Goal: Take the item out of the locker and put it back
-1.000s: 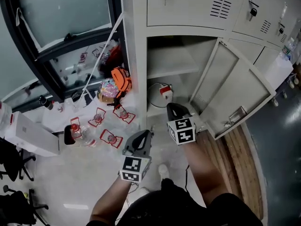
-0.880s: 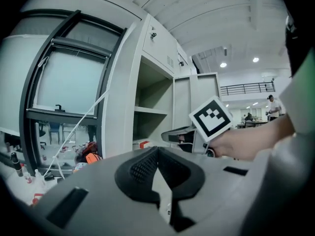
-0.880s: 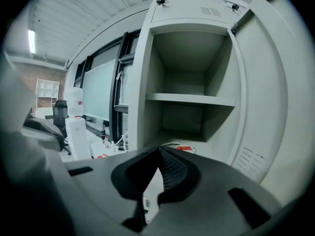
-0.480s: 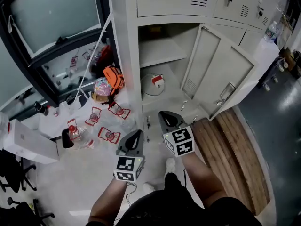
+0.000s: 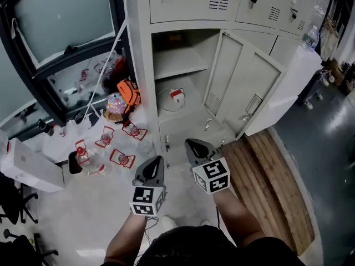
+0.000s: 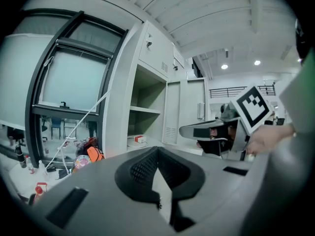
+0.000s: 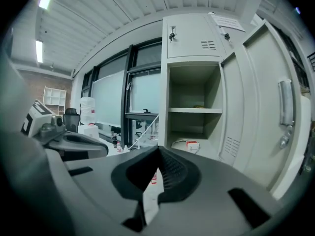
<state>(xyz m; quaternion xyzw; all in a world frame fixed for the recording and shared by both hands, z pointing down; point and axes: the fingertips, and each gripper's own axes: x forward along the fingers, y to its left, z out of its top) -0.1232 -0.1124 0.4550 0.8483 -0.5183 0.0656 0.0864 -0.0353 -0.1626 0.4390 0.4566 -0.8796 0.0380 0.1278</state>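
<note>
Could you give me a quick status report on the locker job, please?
Left gripper and right gripper shut, empty, short of the locker. Item, white coil with red-white box, on lower compartment floor. Door open, nothing in the way.

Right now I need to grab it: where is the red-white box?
Head view, upper middle: the red-white box lies inside the open locker, below the shelf, left of its door.

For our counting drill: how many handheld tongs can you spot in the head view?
2. The left tongs hang low at centre over the floor; the right tongs sit beside them, nearer the open locker. None appear hidden.
</note>
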